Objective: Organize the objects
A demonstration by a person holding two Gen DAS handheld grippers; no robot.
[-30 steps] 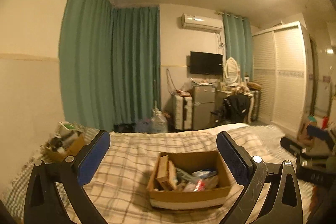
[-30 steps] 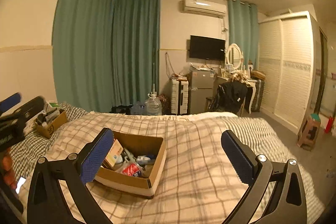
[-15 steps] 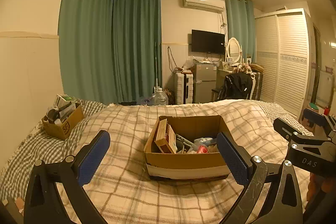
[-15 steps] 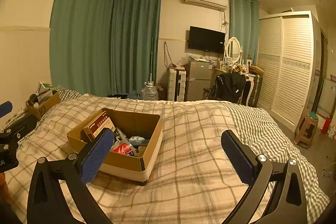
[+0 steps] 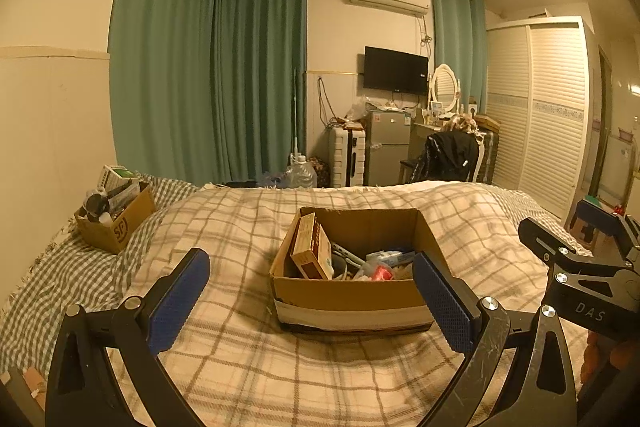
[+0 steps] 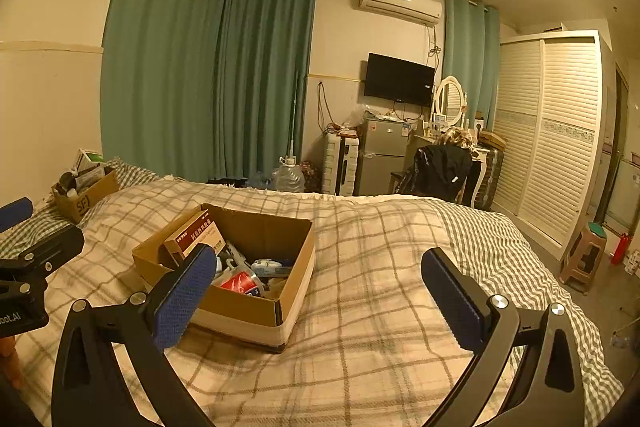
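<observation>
Bedroom scene, both wrist views. An open cardboard box (image 5: 352, 297) rests on the plaid blanket (image 5: 240, 367) of the bed and serves as the landmark. Inside it, a red-and-tan carton (image 5: 312, 253) leans against the left wall; beside the carton lie a white-and-blue packet (image 5: 390, 257), a red wrapped item (image 5: 380, 271) and other small goods too jumbled to identify with certainty.

The left gripper (image 5: 312, 311) hovers on the near side of the box, above the blanket; its jaws are spread wide, wider than the box front, and grasp nothing. The right gripper (image 6: 320, 301) hovers to the right of the box, likewise spread wide and empty; its left pad overlaps the near corner of the box in its own view, without visible contact. In the left view its black frame (image 5: 580, 275) appears right of the box.

A second, smaller cardboard box (image 5: 114, 223), crammed with bottles and packets, stands well apart to the far left of the landmark box, on a green gingham cover (image 5: 60, 275). Beyond the box, past the foot of the bed, stand green curtains (image 5: 208, 75), a water jug (image 5: 300, 175), a small refrigerator (image 5: 386, 147), a wall television (image 5: 396, 70) and a louvred wardrobe (image 5: 548, 115).
</observation>
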